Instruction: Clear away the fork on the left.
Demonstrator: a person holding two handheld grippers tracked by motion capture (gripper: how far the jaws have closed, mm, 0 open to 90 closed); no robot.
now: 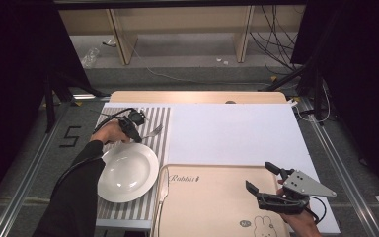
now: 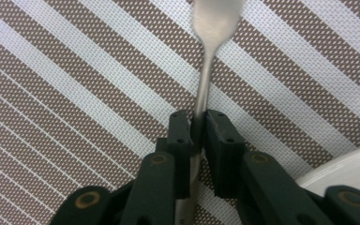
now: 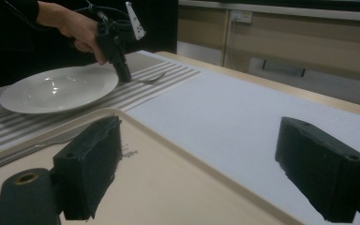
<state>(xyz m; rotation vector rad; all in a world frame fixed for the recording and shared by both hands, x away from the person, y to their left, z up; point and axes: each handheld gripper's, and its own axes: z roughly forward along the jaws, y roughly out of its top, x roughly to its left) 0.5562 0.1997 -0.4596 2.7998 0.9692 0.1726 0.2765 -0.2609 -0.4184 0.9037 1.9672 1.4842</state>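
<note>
My left tongs [image 2: 198,133] are gripping the fork [image 2: 206,70] lying on the placemat [image 1: 160,118], just behind the plate [image 1: 127,172]. My right tongs [image 1: 261,177] are hovering over the tray [image 1: 212,197], right of the plate.

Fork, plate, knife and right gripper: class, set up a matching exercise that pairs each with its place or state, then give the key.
1 fork
2 plate
3 knife
4 right gripper

A open, above the beige tray
B on the striped mat, empty
C pinched in the left gripper
D along the tray's left edge

Pairs: 1-C, 2-B, 3-D, 4-A
</note>
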